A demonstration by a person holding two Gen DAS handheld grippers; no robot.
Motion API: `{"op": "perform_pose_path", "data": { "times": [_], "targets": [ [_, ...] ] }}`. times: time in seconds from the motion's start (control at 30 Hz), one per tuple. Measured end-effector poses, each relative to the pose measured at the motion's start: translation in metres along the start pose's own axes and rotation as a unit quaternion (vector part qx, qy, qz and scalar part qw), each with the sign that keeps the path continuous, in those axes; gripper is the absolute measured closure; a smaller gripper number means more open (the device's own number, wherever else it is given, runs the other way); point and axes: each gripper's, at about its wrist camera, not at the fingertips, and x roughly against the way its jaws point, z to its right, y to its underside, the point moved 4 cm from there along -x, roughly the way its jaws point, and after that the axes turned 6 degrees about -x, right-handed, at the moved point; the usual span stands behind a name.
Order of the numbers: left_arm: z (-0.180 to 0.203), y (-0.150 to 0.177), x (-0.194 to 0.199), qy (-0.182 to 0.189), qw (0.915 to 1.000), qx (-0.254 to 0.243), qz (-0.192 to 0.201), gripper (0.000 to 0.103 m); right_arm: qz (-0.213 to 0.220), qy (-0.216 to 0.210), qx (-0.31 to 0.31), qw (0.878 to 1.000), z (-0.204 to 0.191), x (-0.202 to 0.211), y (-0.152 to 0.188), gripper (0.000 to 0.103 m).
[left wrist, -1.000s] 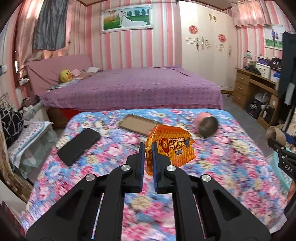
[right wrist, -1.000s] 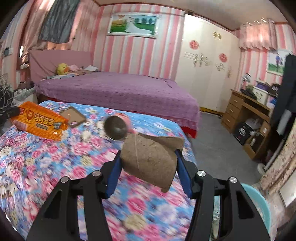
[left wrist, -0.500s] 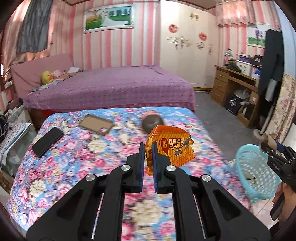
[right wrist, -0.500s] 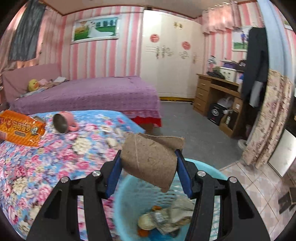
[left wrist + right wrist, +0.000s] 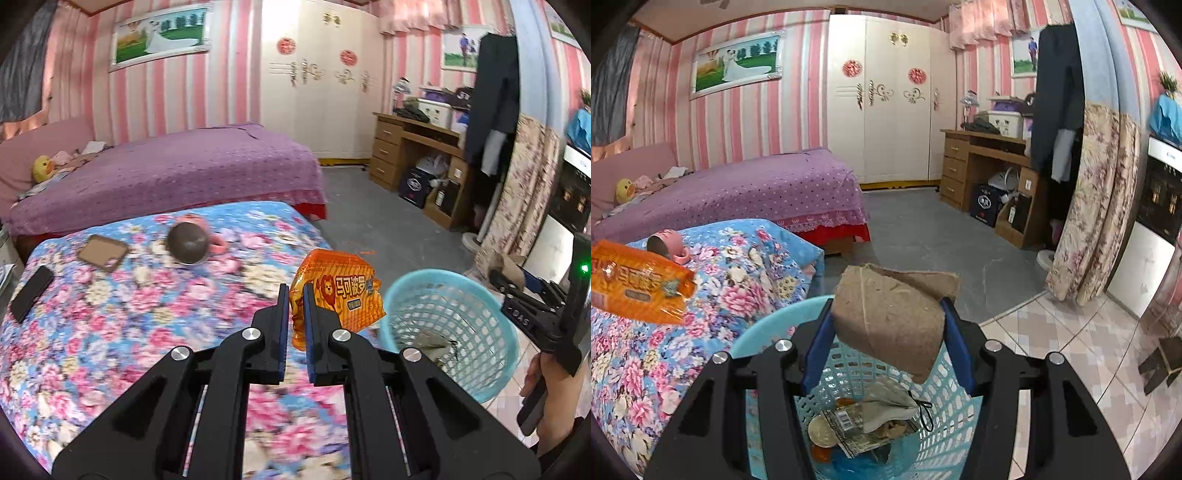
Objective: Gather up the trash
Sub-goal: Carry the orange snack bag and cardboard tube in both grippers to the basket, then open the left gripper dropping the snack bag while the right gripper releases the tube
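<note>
The floral bedspread (image 5: 110, 314) lies just left of the turquoise mesh basket (image 5: 768, 332), which stands on the floor and holds crumpled paper, a printed wrapper, a round lid and other scraps. Directly above the basket, the right gripper (image 5: 886, 325) has its jaws about halfway apart, pressed on a brown cardboard tube (image 5: 890, 317). Left of the basket, over the bedspread's edge, the left gripper (image 5: 293, 314) is pinched tight on an orange snack packet (image 5: 340, 295). A pink mug (image 5: 188, 243) lies well beyond the basket on the bedspread.
</note>
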Motion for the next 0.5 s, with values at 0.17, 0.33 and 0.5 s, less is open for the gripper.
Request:
{"op": "perform_pose_path", "data": {
  "times": [0.17, 0.33, 0.5],
  "targets": [
    [0.053, 0.007, -0.023, 0.02, 0.9994, -0.028, -0.006, 0.097, -0.008, 0.004, -0.004, 1.0, 0.012, -0.006, 0.003, 0.048],
    [0.087, 0.015, -0.044, 0.034, 0.9983, -0.044, -0.015, 0.097, -0.015, 0.006, -0.013, 1.0, 0.025, -0.011, 0.006, 0.048],
    [0.105, 0.021, -0.063, 0.047, 0.9972, -0.049, -0.029, 0.091, -0.021, 0.007, -0.019, 1.0, 0.034, -0.015, 0.008, 0.048]
  ]
}}
